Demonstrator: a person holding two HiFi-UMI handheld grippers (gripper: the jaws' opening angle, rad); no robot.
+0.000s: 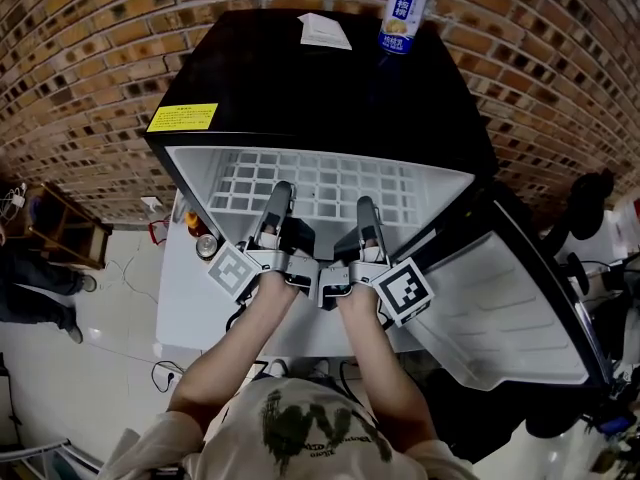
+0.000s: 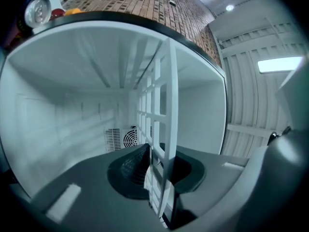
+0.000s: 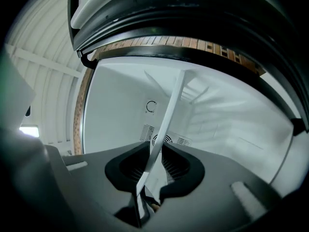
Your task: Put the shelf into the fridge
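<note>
A white grid shelf (image 1: 330,183) lies level inside the open black mini fridge (image 1: 300,78), its front edge toward me. My left gripper (image 1: 280,190) holds that front edge on the left, and my right gripper (image 1: 366,206) holds it on the right. In the left gripper view the shelf (image 2: 161,95) runs edge-on between the jaws of the left gripper (image 2: 155,153), which is shut on it. In the right gripper view the shelf's rim (image 3: 169,110) passes between the tips of the right gripper (image 3: 155,146), which touch it on both sides.
The fridge door (image 1: 500,308) hangs open at the right. A drink can (image 1: 404,13) and a paper (image 1: 325,30) lie on the fridge top. The back wall has a fan vent (image 2: 129,138). A wooden chair (image 1: 70,228) stands at the left, with brick wall behind.
</note>
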